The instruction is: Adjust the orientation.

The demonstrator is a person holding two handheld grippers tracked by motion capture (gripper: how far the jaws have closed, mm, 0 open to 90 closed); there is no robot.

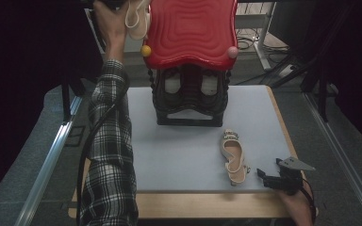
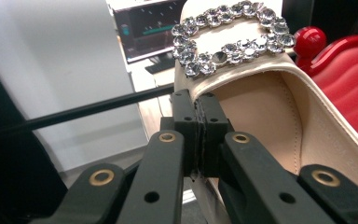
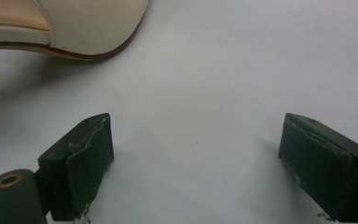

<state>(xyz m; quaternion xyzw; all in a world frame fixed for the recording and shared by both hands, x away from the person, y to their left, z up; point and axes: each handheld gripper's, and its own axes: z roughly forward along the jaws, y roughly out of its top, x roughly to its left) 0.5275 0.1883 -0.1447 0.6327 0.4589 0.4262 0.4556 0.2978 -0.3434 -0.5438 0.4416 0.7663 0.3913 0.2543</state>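
A cream flat shoe with a crystal buckle (image 2: 233,32) hangs from my left gripper (image 2: 199,100), which is shut on the shoe's side edge. In the high view that shoe (image 1: 136,19) is held high at the back left, beside the red wavy top (image 1: 191,28) of a black shoe rack (image 1: 188,115). Its mate (image 1: 233,155) lies flat on the grey mat, toe toward the rack. My right gripper (image 1: 269,176) rests open near the table's front right corner. Its jaws stand wide apart over bare mat (image 3: 196,158), with the lying shoe's heel (image 3: 74,28) just ahead to the left.
The rack holds a dark pair of shoes (image 1: 191,84) on its inner shelf. A plaid sleeve (image 1: 108,141) runs along the mat's left edge. The grey mat (image 1: 179,150) has room in front of the rack. A monitor (image 2: 144,32) stands behind.
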